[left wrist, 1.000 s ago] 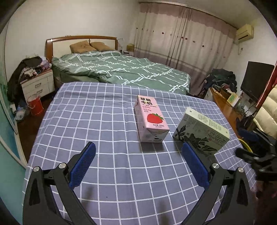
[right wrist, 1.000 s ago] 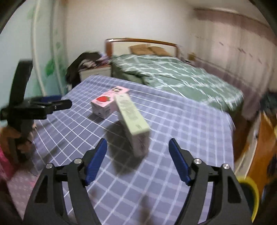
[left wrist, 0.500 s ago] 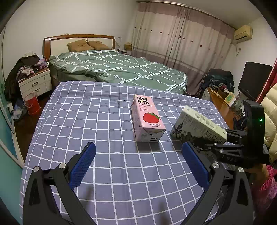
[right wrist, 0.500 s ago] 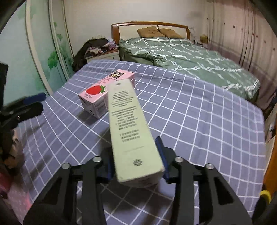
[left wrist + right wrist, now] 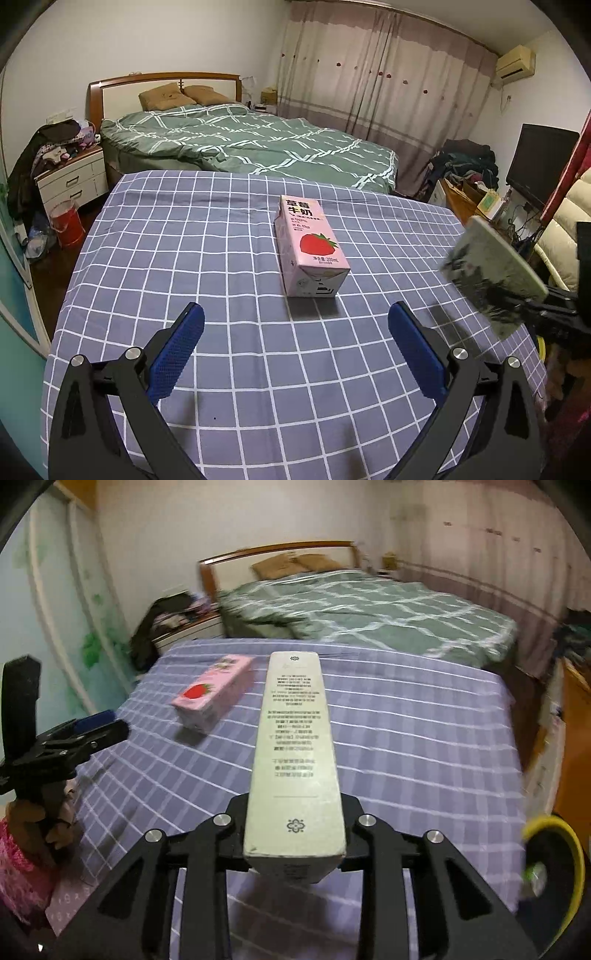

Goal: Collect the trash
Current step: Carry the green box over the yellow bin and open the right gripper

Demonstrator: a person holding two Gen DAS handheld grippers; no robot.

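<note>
The right gripper (image 5: 295, 834) was clamped on the green box (image 5: 295, 753) (raised off the table (image 5: 229, 258)); the left gripper (image 5: 295, 350) stood apart, empty.

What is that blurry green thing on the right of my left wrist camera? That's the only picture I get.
Observer: It's a long pale green box, clamped between the jaws of the right gripper near one end.
Operator: Is there a picture on top of it?
Observer: No picture. Its narrow top face has rows of small print and a little flower mark at each end.
Operator: Who's holding my gripper?
Observer: A hand with a pink sleeve holds the left gripper, off to the left of the pink strawberry carton.
</note>
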